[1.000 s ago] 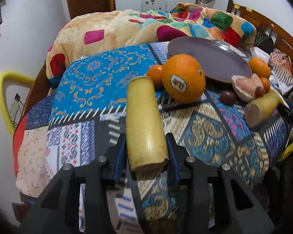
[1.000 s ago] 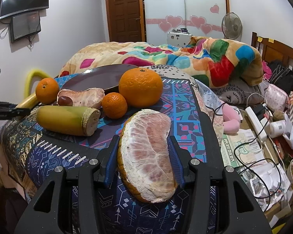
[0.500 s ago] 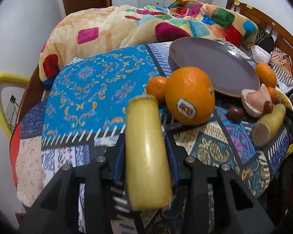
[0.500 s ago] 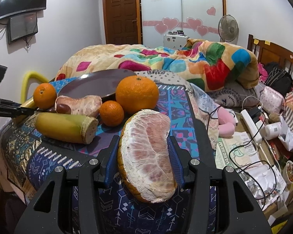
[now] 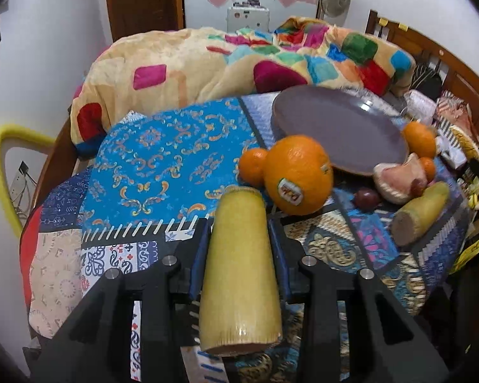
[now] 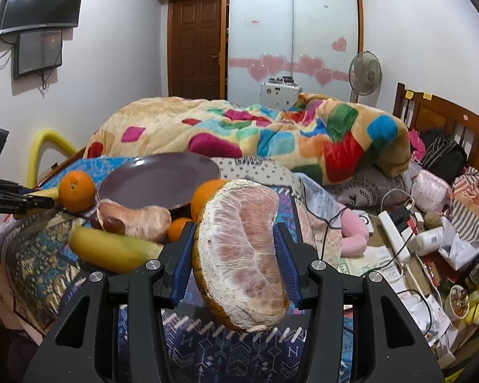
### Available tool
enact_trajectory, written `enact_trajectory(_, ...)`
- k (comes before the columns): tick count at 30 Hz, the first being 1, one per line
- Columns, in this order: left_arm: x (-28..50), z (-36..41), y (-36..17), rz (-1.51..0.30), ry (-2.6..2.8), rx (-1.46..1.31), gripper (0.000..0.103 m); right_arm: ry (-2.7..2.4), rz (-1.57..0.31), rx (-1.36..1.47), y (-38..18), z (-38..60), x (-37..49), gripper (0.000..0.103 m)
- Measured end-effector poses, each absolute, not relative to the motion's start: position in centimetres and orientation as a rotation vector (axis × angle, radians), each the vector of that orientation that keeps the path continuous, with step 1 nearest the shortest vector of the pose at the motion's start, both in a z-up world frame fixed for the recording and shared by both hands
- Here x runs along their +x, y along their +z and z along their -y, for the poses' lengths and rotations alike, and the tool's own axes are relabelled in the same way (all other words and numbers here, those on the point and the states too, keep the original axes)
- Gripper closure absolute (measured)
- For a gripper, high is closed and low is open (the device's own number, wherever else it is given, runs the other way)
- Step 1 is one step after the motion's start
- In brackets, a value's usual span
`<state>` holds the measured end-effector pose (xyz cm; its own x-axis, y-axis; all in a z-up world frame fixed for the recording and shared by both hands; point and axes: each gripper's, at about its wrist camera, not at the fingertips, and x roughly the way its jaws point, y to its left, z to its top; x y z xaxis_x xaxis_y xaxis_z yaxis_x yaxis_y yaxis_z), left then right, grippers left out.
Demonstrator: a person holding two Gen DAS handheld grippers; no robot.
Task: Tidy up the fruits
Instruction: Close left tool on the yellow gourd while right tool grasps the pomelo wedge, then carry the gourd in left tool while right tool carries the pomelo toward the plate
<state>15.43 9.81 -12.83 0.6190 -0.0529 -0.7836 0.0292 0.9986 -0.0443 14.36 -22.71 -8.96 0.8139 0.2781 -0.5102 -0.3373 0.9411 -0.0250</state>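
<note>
My left gripper (image 5: 239, 242) is shut on a yellow cut banana piece (image 5: 239, 271) and holds it above the patterned cloth. Ahead lie a big orange (image 5: 298, 178), a small orange (image 5: 252, 166), a purple plate (image 5: 338, 127), a pomelo wedge (image 5: 399, 180), a second banana piece (image 5: 418, 214) and a dark plum (image 5: 365, 198). My right gripper (image 6: 236, 255) is shut on a peeled pomelo wedge (image 6: 242, 249), lifted above the cloth. Left of it lie the plate (image 6: 159, 182), an orange (image 6: 76, 191), the other wedge (image 6: 137, 220) and a banana piece (image 6: 111, 249).
A colourful blanket (image 5: 239, 60) is heaped behind the plate. A yellow chair back (image 5: 3, 166) stands at the left. The floor at the right holds a power strip (image 6: 396, 236), cables and clutter. The left gripper shows at the left edge of the right wrist view (image 6: 3, 198).
Both grippers have risen with their fruit. The banana piece has lifted off the cloth; the pomelo wedge is higher and now hides part of the big orange.
</note>
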Motion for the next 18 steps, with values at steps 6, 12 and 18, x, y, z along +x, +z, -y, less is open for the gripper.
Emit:
enact_trajectory(6, 14.1, -8.9, -10.3, -0.825, -0.045, -0.013, 0.066, 0.339, -0.488, -0.128, -7.5, 22.2, 14.2, 0.058)
enact_trajectory(12, 13.9, -8.1, -7.8, -0.76, -0.045, -0.011, 0.069, 0.35, -0.468, -0.141, -6.4, 21.3, 14.9, 0.058)
enact_trajectory(18, 14.6, -6.9, -6.8, -0.735, -0.058, 0.014, 0.074, 0.368, -0.443, -0.168, -5.6, 20.0, 15.4, 0.058)
